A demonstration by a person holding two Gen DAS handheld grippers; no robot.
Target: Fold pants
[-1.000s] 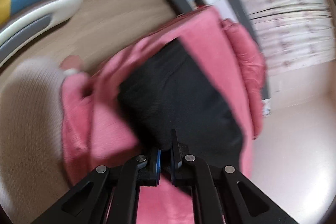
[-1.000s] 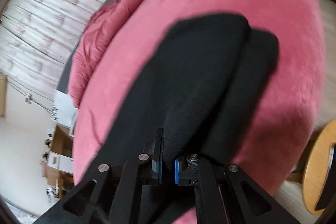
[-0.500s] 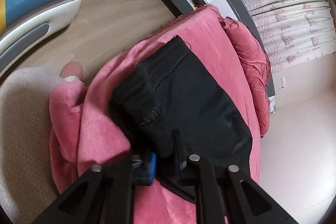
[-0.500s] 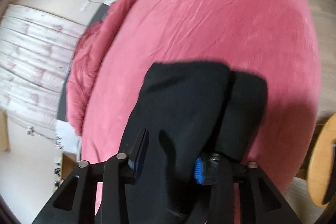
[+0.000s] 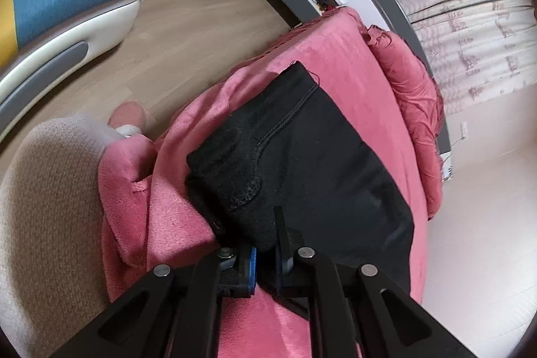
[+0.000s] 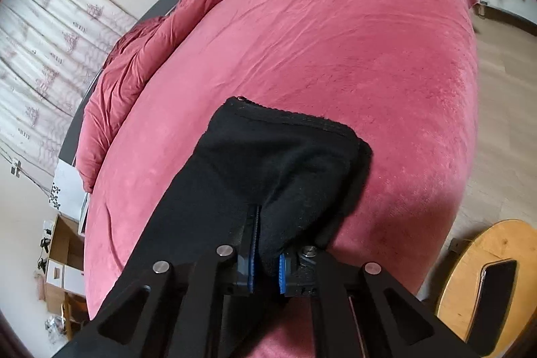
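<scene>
We hold black pants [image 5: 302, 156] on the pink bed [image 6: 335, 39], left gripper [image 5: 266, 260] and right gripper [image 6: 266, 267] fingers clenched on bunched fabric, its jaws just closing, for folding.

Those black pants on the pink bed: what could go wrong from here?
1. Both tools pinch only a bunched edge of the black pants: the left tool and the right tool, whose jaws have just been closing. The thick cloth could slip out.
2. The pants lie close to the edge of the pink blanket in the left view, so a pull might drag them off.
</scene>
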